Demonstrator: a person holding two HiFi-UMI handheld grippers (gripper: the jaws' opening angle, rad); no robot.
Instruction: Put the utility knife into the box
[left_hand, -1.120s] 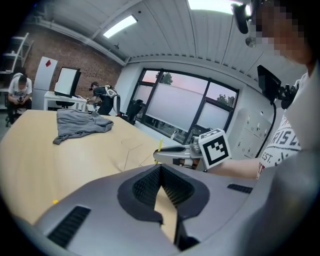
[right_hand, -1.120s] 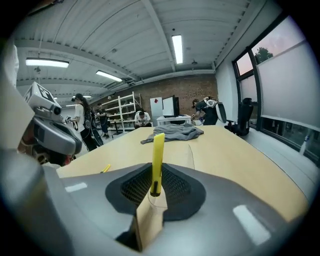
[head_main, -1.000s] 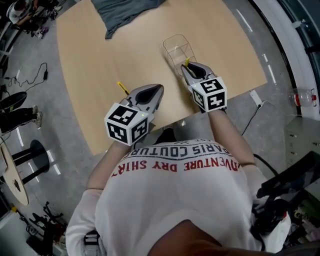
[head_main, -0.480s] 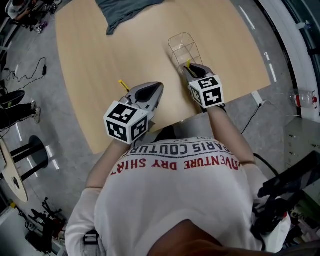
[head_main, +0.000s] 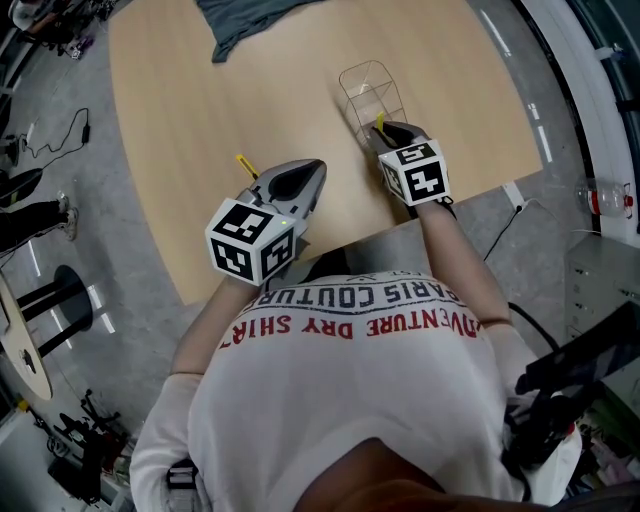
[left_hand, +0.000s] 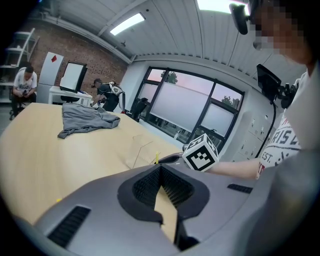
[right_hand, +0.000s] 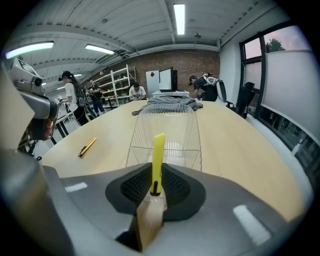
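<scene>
A yellow utility knife (right_hand: 158, 159) stands up between the pads of my right gripper (right_hand: 155, 189), which is shut on it. The clear plastic box (right_hand: 167, 131) sits on the table just beyond the blade tip. In the head view the right gripper (head_main: 386, 131) is at the near end of the box (head_main: 368, 88), and the knife (head_main: 377, 122) pokes out toward it. My left gripper (head_main: 308, 172) hovers over the table's near edge with its jaws shut on nothing (left_hand: 160, 172). A second yellow knife (head_main: 246, 166) lies flat on the table left of it.
A grey cloth (head_main: 250, 20) lies bunched at the far end of the wooden table (head_main: 200, 100). The table's near edge runs just under both grippers. People, shelves and desks stand far behind the table (right_hand: 135, 92).
My right gripper has edged a little forward toward the box with the knife in it. The left gripper has barely moved.
</scene>
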